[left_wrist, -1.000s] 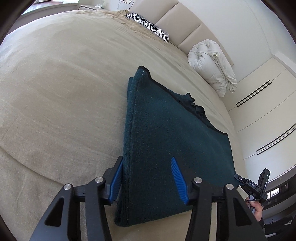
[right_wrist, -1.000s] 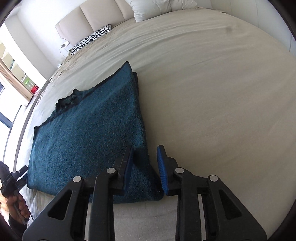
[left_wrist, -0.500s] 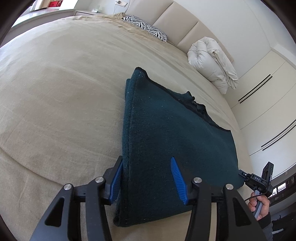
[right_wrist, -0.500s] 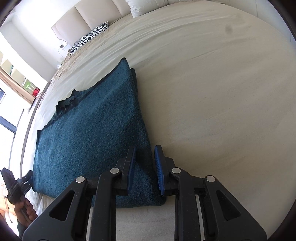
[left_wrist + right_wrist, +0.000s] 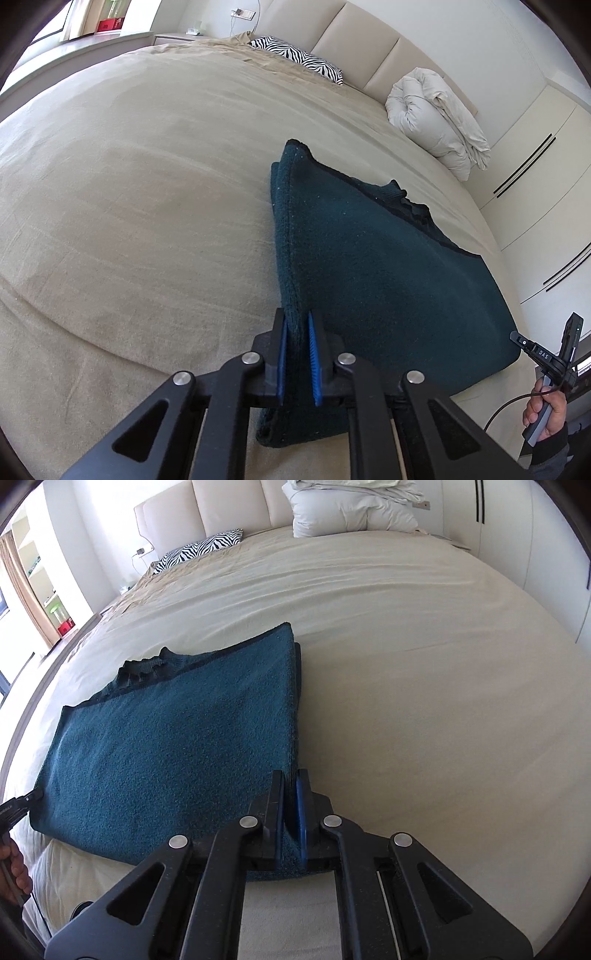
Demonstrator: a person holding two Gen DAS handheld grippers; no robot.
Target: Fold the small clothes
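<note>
Both grippers, left [image 5: 297, 330] and right [image 5: 290, 797], have just clamped their fingers on the garment [image 5: 373, 273] (thick, doubled edge), so a layer may slip free when lifted.

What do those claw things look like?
Each claw is black, with two long arms, round silver bolts and blue ridged pads on its fingers: the left claw and the right claw match. In the left view, the right hand wears a dark sleeve, and a thin black cable hangs beside it.
</note>
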